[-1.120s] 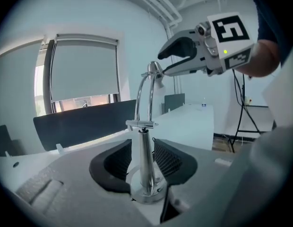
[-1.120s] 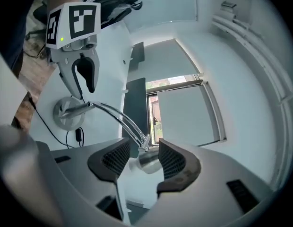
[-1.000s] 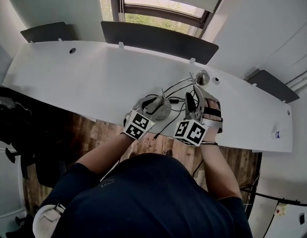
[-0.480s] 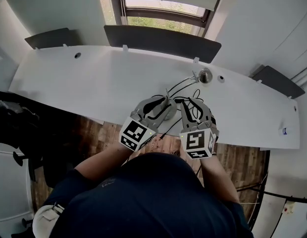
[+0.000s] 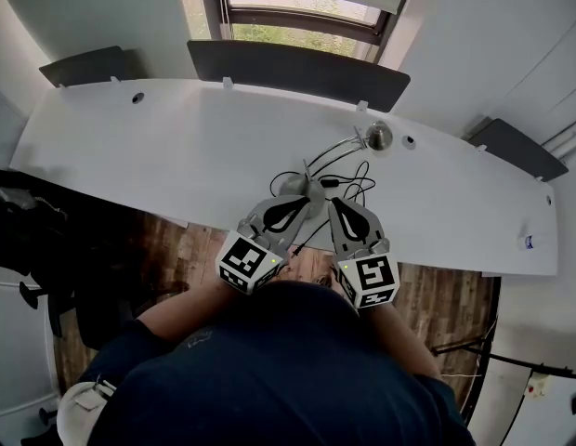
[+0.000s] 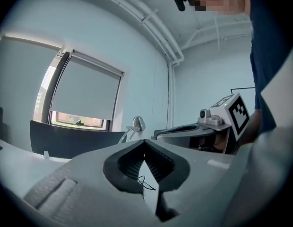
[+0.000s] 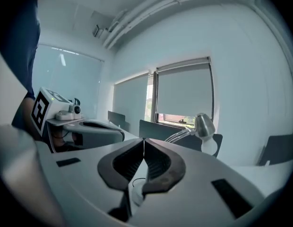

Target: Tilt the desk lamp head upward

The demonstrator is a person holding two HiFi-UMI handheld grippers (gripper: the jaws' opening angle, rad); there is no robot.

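White desk point(image 5: 158, 142) spans the upper half of the head view, below a window point(image 5: 297, 7). Left gripper point(image 5: 305, 199) and right gripper point(image 5: 333, 201) sit at frame centre, each with jaws fully closed, pad against pad, nothing clamped. Just beyond the tips stands the desk lamp point(image 5: 336, 153). Its long axis runs from the base point(image 5: 293, 186) at centre toward the upper right, ending in the head point(image 5: 378, 137), which is turned downward near the desk's rear edge. The gripper tips cover part of the base, so contact cannot be determined.
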